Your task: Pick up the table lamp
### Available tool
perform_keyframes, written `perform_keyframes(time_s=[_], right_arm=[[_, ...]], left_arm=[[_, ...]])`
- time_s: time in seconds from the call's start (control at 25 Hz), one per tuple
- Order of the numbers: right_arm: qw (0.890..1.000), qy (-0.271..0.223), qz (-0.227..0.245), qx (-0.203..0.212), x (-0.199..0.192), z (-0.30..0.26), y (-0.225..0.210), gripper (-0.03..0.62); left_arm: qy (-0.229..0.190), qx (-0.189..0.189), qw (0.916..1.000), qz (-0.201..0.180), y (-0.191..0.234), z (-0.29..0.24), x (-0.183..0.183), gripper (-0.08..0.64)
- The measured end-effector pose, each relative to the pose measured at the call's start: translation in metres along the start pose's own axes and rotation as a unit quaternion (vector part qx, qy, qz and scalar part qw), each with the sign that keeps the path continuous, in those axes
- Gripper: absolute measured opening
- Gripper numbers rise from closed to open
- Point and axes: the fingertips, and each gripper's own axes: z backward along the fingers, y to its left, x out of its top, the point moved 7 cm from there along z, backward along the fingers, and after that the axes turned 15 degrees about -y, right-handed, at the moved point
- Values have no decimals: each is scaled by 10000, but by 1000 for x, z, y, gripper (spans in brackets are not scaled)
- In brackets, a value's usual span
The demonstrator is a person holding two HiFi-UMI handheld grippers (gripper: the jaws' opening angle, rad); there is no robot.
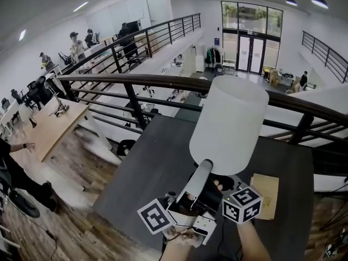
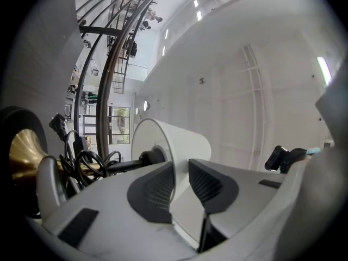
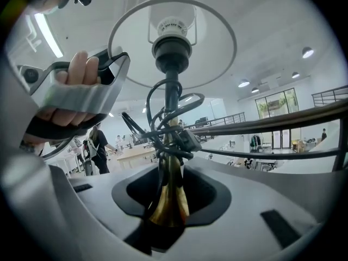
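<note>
Lamp [image 1: 228,125] aloft: my left tool [image 2: 179,185] clamps shade rim [image 2: 175,145], right tool [image 3: 169,203] clamps brass stem [image 3: 168,206] at six o'clock, preventing tilt.

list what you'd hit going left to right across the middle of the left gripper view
brass lamp base → coiled black cord → white lampshade

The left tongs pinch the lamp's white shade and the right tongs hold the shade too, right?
No. The left tongs pinch the white shade, but the right tongs grip the lamp's golden stem instead; the right gripper view shows it.
</note>
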Motion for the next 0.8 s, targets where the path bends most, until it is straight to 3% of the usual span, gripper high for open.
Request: perform_keyframes(time_s=[0.8], right_arm=[[9998, -108, 140, 63, 12, 18, 6, 141]], left_arm=[[6, -160, 9999, -53, -16, 4, -15, 95]])
